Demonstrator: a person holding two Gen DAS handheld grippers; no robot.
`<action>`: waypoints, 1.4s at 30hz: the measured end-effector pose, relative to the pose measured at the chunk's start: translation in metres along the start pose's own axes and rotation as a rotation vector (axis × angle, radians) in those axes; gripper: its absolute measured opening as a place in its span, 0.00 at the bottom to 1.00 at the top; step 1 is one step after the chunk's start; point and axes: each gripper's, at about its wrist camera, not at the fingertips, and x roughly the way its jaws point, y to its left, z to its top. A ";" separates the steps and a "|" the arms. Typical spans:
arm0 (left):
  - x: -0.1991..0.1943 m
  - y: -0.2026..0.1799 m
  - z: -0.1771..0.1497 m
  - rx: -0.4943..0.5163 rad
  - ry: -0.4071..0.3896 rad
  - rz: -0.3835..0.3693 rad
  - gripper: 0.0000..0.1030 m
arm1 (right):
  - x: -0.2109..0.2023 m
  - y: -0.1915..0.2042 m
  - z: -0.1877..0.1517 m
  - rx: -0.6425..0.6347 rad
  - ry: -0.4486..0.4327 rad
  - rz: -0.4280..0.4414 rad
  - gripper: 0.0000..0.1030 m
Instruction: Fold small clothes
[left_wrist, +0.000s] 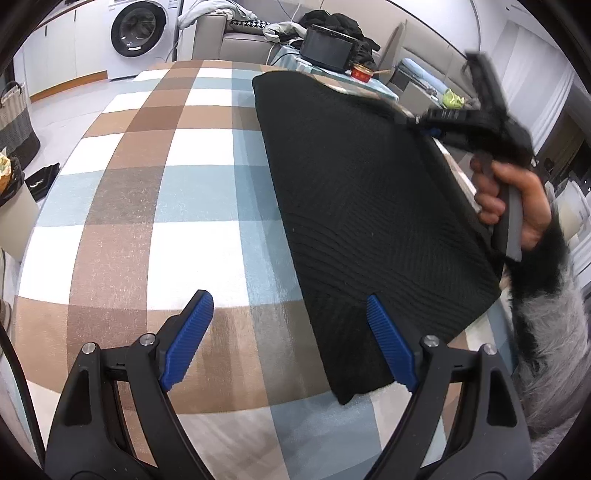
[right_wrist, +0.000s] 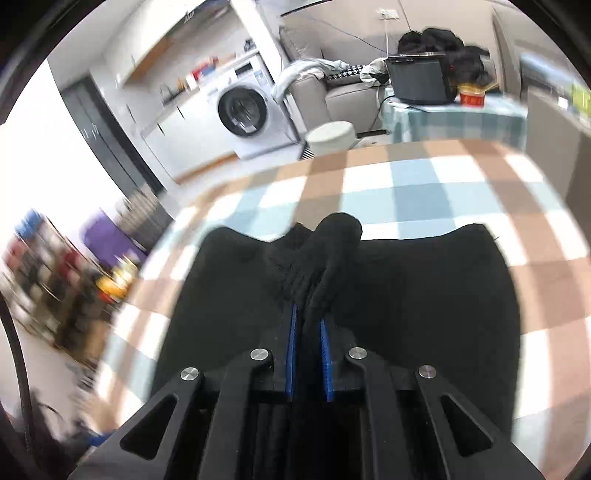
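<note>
black knit garment (right_wrist: 325, 273) in right tongs (right_wrist: 308, 332)

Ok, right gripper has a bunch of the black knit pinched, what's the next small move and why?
Probably carry that pinched fold across the black knit garment. The right gripper is shut on bunched fabric, the rest lies flat on the checked cloth, and the left gripper hangs open, holding nothing.

place: home living/laundry area | evidence: washing machine (right_wrist: 242, 110), grey sofa (right_wrist: 343, 92), laundry basket (left_wrist: 16, 122)
</note>
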 end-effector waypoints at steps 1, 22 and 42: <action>0.001 0.001 0.002 -0.008 -0.001 -0.011 0.81 | 0.005 -0.004 -0.001 0.004 0.035 -0.038 0.15; 0.063 -0.025 0.066 0.002 -0.062 -0.019 0.20 | -0.095 -0.064 -0.124 0.143 0.029 -0.156 0.39; 0.011 0.035 0.044 -0.093 -0.098 0.034 0.32 | -0.087 0.018 -0.109 -0.028 0.048 0.020 0.45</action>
